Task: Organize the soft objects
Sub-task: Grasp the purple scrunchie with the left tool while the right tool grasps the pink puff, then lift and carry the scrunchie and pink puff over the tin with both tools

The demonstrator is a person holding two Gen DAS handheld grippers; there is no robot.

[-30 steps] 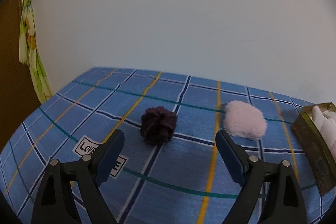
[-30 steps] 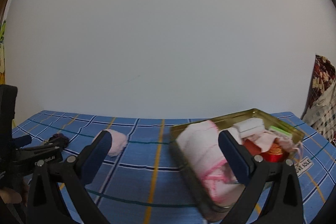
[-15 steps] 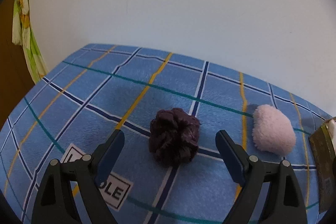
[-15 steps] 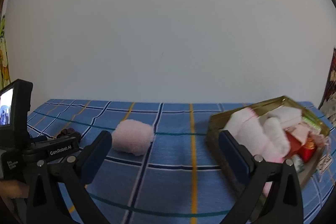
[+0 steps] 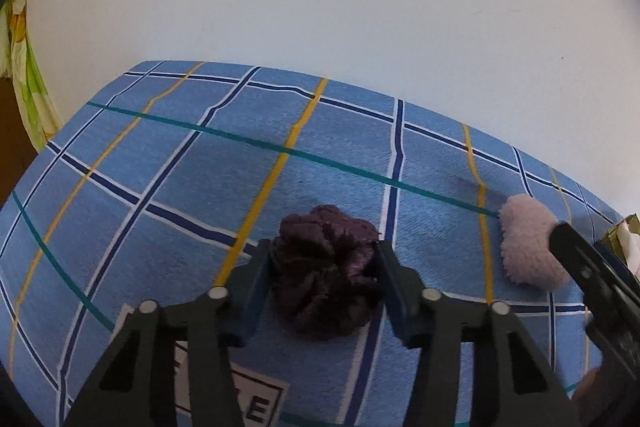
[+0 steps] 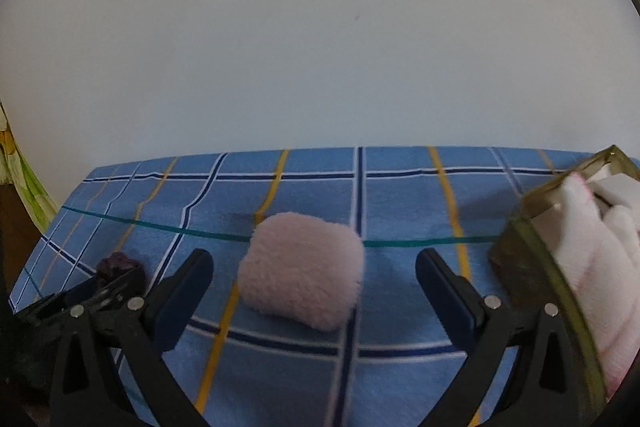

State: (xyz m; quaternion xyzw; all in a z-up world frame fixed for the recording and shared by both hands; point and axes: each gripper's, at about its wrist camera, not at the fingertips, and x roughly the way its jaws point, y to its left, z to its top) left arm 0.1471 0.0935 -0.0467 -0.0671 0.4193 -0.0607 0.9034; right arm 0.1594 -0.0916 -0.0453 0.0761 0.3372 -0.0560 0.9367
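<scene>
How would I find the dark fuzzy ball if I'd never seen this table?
Look at the blue checked cloth on the table. Near its middle, between the fingers of the left gripper, which are closing around it, sits the puff. It is dark purple and crinkly, unlike the smooth pale pink puff beside it.

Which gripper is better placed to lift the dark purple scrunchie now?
Left. The left gripper has its jaws closing with the dark purple scrunchie between them. The right gripper is open around the pink fluffy pad, away from it.

Left gripper [image 5: 323,259] closing around dark purple fluffy scrunchie [image 5: 326,277] on blue plaid cloth [image 5: 192,179]
</scene>
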